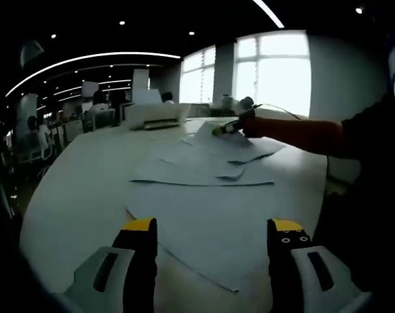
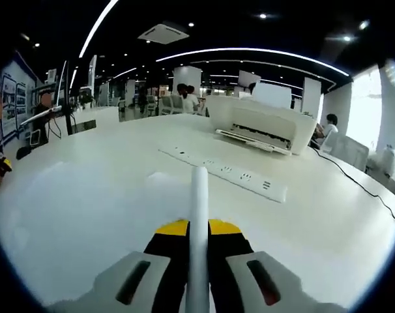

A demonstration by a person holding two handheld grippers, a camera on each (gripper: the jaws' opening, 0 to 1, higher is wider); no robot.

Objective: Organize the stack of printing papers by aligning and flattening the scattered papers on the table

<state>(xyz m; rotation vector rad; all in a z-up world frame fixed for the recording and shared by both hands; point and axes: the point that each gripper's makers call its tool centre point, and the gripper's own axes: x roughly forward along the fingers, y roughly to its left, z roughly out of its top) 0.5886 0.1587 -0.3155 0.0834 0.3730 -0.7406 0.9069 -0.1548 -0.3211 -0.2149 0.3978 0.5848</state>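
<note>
Gathering looks underway: right hand-held gripper pinches a sheet edge-on, short of the printer. Left hand-held gripper hangs wide over scattered papers nearer than the printer; next, squaring that sheet onto them.

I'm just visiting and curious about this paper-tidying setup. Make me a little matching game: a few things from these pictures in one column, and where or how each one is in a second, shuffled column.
Things:
1. left gripper
2. right gripper
3. printer
4. power strip

States or places:
A. lies flat on the table, between the gripper and the printer
B. jaws apart, above the scattered papers
C. stands at the far side of the table, with paper in its tray
D. jaws closed on a sheet seen edge-on

Pairs: 1-B, 2-D, 3-C, 4-A
</note>
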